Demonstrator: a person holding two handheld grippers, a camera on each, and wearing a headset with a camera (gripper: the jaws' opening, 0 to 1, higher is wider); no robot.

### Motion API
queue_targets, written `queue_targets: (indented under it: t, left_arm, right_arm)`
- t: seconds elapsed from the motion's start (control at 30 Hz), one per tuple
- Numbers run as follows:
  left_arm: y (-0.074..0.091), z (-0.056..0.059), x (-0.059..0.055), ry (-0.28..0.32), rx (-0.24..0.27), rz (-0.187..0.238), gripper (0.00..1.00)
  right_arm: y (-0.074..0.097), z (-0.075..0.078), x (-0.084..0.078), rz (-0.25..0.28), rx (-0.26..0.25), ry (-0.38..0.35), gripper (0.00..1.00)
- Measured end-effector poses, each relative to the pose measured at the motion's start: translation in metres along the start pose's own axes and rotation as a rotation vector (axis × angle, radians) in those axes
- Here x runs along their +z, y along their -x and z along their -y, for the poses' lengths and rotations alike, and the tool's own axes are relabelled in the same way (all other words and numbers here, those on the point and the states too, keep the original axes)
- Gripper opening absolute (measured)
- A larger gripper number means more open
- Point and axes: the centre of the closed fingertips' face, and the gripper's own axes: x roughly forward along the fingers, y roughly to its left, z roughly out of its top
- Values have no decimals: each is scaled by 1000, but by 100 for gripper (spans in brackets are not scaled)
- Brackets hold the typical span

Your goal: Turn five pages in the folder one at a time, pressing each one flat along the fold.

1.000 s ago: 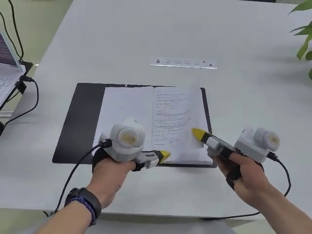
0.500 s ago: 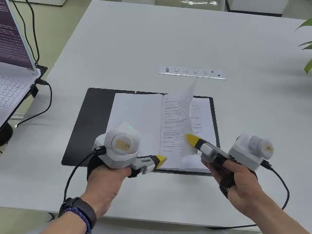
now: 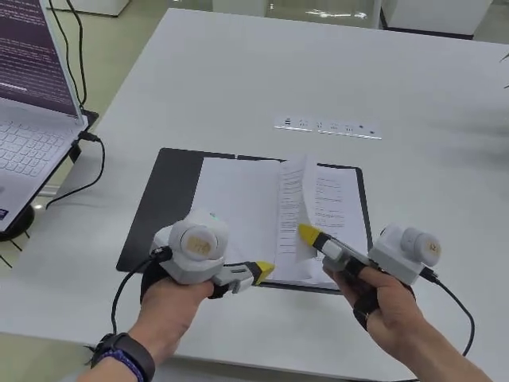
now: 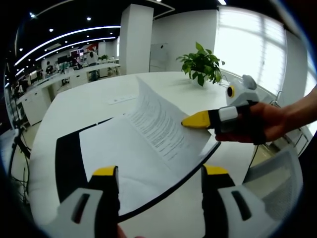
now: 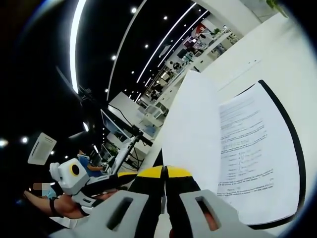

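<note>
Above the folder (image 3: 163,208) — page (image 3: 296,203) steeper now

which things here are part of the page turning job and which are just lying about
Job in hand: open folder, lifted page, right gripper shut on that page, left gripper open at the folder's near edge.
Lying about: laptop, cable, power strip, potted plant.

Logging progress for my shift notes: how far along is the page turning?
Done: a blank sheet lies flat on the folder's left half; how many turned, I cannot tell. In hand: right gripper holds a page lifted, mid-turn; left gripper is open. Left: laying it over, pressing it flat.
</note>
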Motion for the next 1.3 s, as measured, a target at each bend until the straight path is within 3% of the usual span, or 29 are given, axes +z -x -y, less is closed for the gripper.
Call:
queue_targets:
  t: [0.8,1.3]
  left_arm:
    - [29,-31,-10,29,43,19,69]
    - [47,-51,-15,66,79,39,69]
  right_arm:
    - [-39,-22,-11,-22,25,-25,0]
    - [-76,-36,-26,-52,50,-66,0]
